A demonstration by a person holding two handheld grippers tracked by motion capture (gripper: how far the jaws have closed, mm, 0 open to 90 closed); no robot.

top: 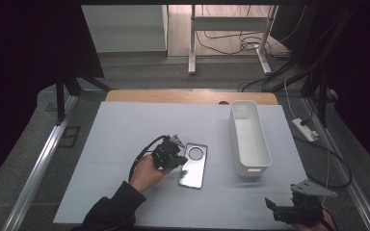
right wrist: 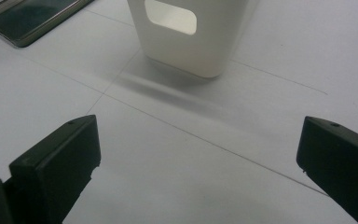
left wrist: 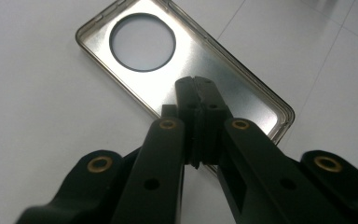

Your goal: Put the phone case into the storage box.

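A silver metal phone case [top: 194, 169] with a round cut-out lies flat, inner side up, near the middle of the white table top [top: 125, 130]. My left gripper [top: 177, 155] is at the case's left edge, held by a hand in a dark sleeve. In the left gripper view its jaws are pressed together, and my left gripper [left wrist: 196, 86] hovers over the case [left wrist: 247, 91]; I cannot tell whether it touches. My right gripper [top: 283, 211] stands open at the front right corner. In the right gripper view my right gripper [right wrist: 198, 149] holds nothing and faces the case [right wrist: 28, 18].
A long white bin [top: 239, 144] stands to the right of the case, and its end wall with a handle slot [right wrist: 191, 46] shows ahead of the right gripper. Beyond the table are desk legs, cables and a power strip [top: 304, 129].
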